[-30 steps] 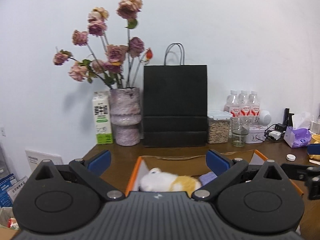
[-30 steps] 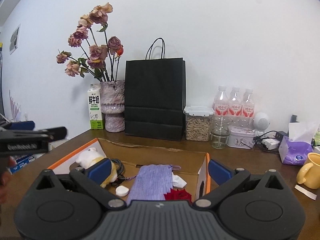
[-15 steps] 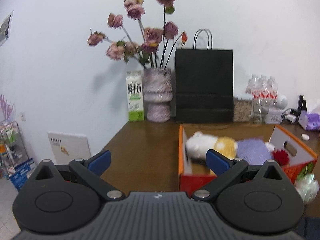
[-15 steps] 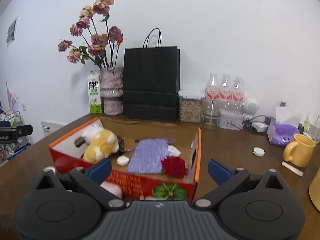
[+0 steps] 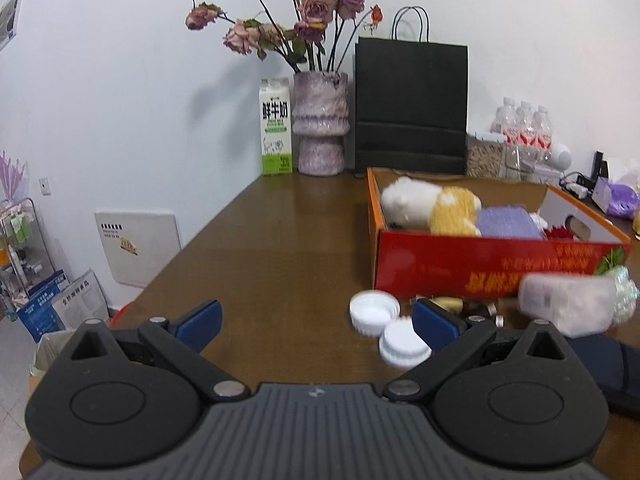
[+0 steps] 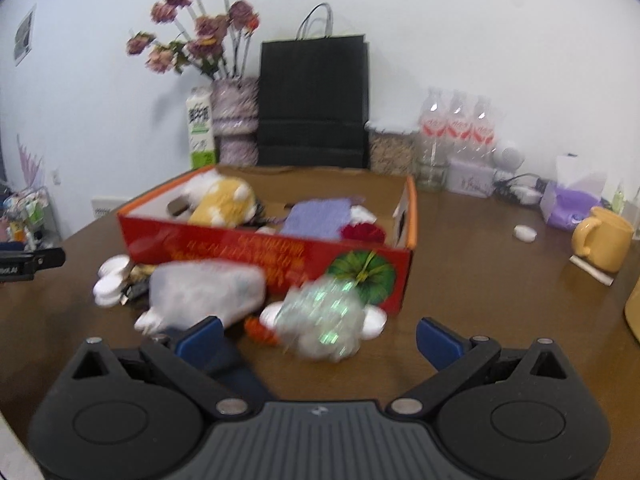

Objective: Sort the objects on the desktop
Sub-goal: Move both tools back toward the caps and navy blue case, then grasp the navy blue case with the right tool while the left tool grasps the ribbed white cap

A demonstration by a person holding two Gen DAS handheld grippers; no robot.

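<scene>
- Left wrist view: brown wooden surface (image 5: 280,248) against a white wall. Along the back edge stand a milk carton (image 5: 275,126), a mottled vase (image 5: 320,118) of dried roses, a black paper bag (image 5: 411,106), a jar and water bottles (image 5: 524,124).
- Red-and-orange cardboard box (image 5: 480,266) sits right of centre, open at the top. Inside it: a white-and-yellow plush toy (image 5: 432,206) at the left end, a purple knitted cloth (image 5: 508,222) just beside it.
- On the surface before the box's front wall: two white bottle caps (image 5: 390,330), touching; a blurred white packet (image 5: 568,306) further right; small dark bits between them, too blurred to name.
- Left gripper (image 5: 316,316) hangs over the near edge, fingers spread wide, nothing between them. The right finger tip lies just beside the caps.
- Right wrist view (blurred): same box (image 6: 280,258) mid-surface, plush toy (image 6: 222,200) and purple cloth (image 6: 318,216) inside, something red (image 6: 362,232) next to the cloth.
- Loose clutter in front of the box: the white packet (image 6: 206,292), a glittery pale bundle (image 6: 324,320), white caps (image 6: 110,280) toward the left.
- Yellow mug (image 6: 602,238) and a purple tissue pack (image 6: 572,204) near the right edge; one white cap (image 6: 525,233) lies apart from them.
- Right gripper (image 6: 318,336) fingers wide apart, empty; the glittery bundle lies just ahead, between them.
</scene>
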